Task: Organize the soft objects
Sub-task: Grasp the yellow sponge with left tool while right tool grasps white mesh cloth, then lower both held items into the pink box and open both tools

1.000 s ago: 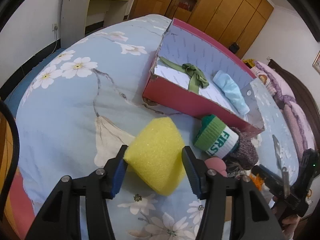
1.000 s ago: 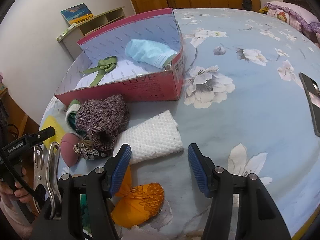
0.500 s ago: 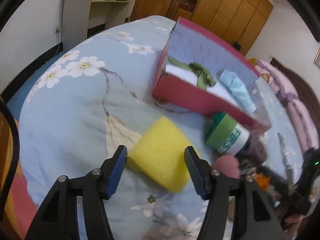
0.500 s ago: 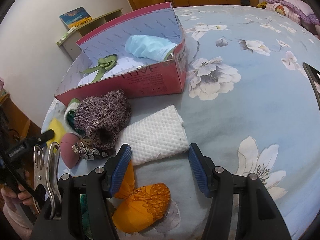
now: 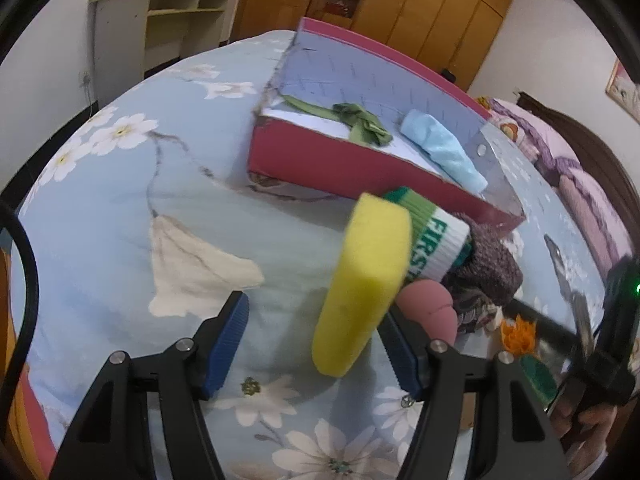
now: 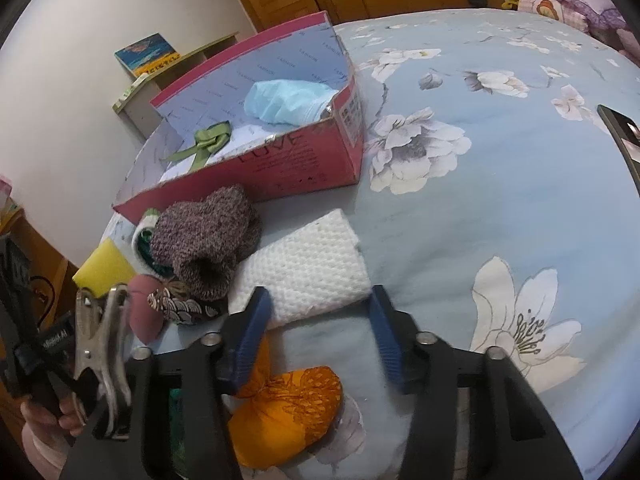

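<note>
A yellow sponge [image 5: 364, 280] stands tipped on edge against the right finger of my left gripper [image 5: 316, 344], whose jaws are open; it also shows in the right wrist view [image 6: 103, 267]. Behind it lie a green-and-white sock [image 5: 434, 238], a purple knit item [image 5: 488, 264] and a pink pad [image 5: 430, 308]. The red box [image 5: 320, 160] holds a green ribbon [image 5: 356, 120] and a blue cloth [image 5: 440, 148]. My right gripper [image 6: 318, 328] is open, its fingertips either side of the near edge of a white knit cloth [image 6: 304, 272]. An orange pouch [image 6: 288, 408] lies below it.
The things lie on a bed with a blue floral cover [image 6: 480, 208]. A phone [image 6: 624, 140] lies at the right. A shelf unit [image 5: 160, 24] and wooden wardrobes [image 5: 420, 4] stand behind. Pillows [image 5: 580, 184] are at the far right.
The yellow sponge has tipped from flat up onto its edge, toward the left gripper's right finger. My right gripper has moved forward to the white knit cloth.
</note>
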Available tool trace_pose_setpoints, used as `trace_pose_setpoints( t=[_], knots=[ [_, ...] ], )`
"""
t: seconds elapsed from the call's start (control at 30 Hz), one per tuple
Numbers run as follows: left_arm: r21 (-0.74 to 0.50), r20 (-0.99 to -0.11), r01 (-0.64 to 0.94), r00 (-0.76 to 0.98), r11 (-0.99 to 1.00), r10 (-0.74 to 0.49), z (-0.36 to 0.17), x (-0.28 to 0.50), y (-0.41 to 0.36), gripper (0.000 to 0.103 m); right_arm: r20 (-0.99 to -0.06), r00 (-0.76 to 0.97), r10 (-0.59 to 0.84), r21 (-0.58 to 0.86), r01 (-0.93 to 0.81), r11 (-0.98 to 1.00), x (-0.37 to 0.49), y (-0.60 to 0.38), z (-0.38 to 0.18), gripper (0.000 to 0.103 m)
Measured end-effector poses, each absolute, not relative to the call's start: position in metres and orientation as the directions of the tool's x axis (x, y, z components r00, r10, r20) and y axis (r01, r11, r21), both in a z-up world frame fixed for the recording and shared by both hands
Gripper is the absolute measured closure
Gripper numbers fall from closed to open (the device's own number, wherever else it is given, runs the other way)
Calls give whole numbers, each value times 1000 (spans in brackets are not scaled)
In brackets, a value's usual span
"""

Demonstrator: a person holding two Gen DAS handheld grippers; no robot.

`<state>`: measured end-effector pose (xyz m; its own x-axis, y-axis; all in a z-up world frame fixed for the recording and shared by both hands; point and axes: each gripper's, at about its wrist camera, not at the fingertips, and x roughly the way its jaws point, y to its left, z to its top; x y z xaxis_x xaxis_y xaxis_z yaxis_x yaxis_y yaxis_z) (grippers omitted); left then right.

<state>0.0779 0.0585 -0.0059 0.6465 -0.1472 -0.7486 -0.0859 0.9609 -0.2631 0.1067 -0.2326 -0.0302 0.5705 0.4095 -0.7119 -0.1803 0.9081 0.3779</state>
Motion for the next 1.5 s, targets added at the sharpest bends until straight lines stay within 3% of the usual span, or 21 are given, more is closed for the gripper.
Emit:
trace_pose_setpoints(
  t=[0.1,0.3,0.97,1.5],
  knots=[
    [-246,-745,-82,654,966,-134,-6,77,56,37,-693,584,423,408,-166,898,108,-239,-29,75],
    [-282,-728,-66,665,957,-168,-2,75,57,68,-660,624,419,411,-168,896,106,-243,-24,90],
    [-265,-667,-49,730,963,-146,34,56,64,72,-535,765,357,308,-217,926,77,-248,33,93],
    [-185,-640,8,758,983,-127,75,97,56,72,-474,803,361,237,-278,931,85,-235,76,93]
  ],
)
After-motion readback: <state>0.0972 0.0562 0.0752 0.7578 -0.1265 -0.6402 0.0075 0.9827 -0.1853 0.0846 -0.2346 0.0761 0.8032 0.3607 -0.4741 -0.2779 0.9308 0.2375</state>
